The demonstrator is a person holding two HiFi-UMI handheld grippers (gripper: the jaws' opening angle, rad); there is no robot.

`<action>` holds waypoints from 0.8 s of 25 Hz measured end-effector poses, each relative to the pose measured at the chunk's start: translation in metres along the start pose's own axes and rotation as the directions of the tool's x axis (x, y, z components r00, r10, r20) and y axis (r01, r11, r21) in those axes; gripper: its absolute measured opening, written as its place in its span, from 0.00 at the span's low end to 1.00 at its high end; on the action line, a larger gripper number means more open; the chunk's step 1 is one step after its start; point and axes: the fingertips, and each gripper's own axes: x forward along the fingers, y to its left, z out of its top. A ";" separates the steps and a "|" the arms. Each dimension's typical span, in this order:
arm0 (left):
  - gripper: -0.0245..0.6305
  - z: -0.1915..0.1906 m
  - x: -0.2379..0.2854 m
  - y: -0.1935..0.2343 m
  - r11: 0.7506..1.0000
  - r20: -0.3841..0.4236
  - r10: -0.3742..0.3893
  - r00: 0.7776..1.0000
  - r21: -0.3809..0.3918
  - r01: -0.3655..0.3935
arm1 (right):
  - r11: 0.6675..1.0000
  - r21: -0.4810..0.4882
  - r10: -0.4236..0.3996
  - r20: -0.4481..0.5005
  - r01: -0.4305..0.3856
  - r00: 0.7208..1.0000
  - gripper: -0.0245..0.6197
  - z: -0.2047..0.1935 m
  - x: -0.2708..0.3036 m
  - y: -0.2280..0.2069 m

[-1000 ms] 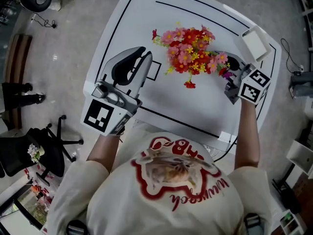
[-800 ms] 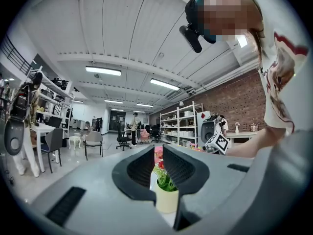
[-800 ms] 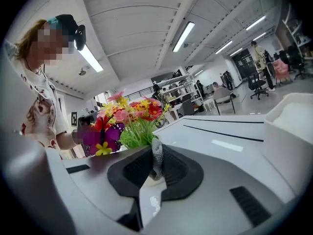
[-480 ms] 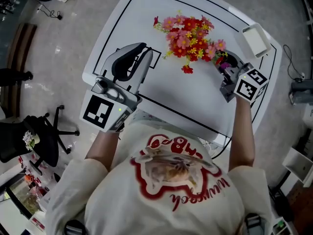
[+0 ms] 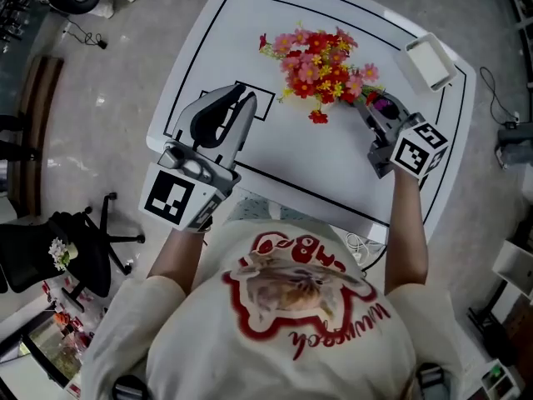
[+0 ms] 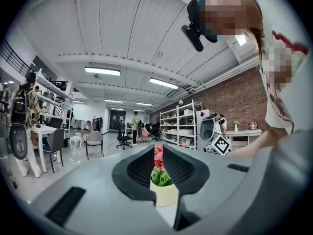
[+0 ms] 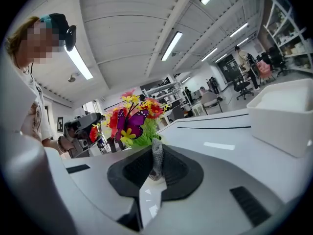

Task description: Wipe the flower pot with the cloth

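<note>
We find no words we can read, red looping script on the white shirt upside down and illegible, a black-and-white square marker on the left gripper, a second marker on the right gripper, patterns only.

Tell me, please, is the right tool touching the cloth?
Touching. In the right gripper view, the right tool pinches the grey cloth between its jaws.

Count: 1 table, 1 flower pot, 1 flower bunch, 1 purple butterfly, 1 white box, 1 cloth. 2 grippers: left gripper, right gripper, 1 marker cube each. 1 person. Head view floor: 1 black office chair.
</note>
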 end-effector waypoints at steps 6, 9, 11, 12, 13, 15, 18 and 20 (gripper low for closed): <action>0.13 0.006 0.008 0.003 0.996 0.020 -0.087 0.996 -0.001 0.087 | 0.997 0.020 -0.079 0.037 0.078 0.996 0.09 -0.006 -0.006 0.010; 0.12 0.004 0.006 0.006 0.993 0.024 -0.118 0.993 -0.012 0.118 | 0.993 0.043 -0.112 0.049 0.110 0.992 0.09 -0.012 -0.007 0.016; 0.12 0.005 0.005 0.009 0.991 0.030 -0.133 0.991 -0.012 0.133 | 0.990 0.050 -0.134 0.055 0.131 0.989 0.10 -0.013 -0.006 0.018; 0.12 0.005 0.004 0.010 0.990 0.033 -0.140 0.990 -0.010 0.141 | 0.988 0.054 -0.147 0.060 0.144 0.987 0.10 -0.014 -0.006 0.019; 0.13 0.004 0.003 0.012 0.989 0.035 -0.148 0.988 -0.009 0.148 | 0.986 0.057 -0.161 0.064 0.157 0.985 0.10 -0.014 -0.006 0.020; 0.13 0.003 -0.001 0.017 0.987 0.035 -0.162 0.986 -0.010 0.162 | 0.981 0.060 -0.189 0.073 0.185 0.979 0.10 -0.015 -0.006 0.022; 0.12 0.003 -0.007 0.026 0.984 0.033 -0.177 0.984 -0.011 0.178 | 0.974 0.065 -0.222 0.089 0.217 0.971 0.10 -0.015 -0.006 0.027; 0.13 0.002 -0.011 0.031 0.983 0.031 -0.183 0.983 -0.005 0.183 | 0.971 0.065 -0.236 0.097 0.230 0.967 0.10 -0.015 -0.004 0.031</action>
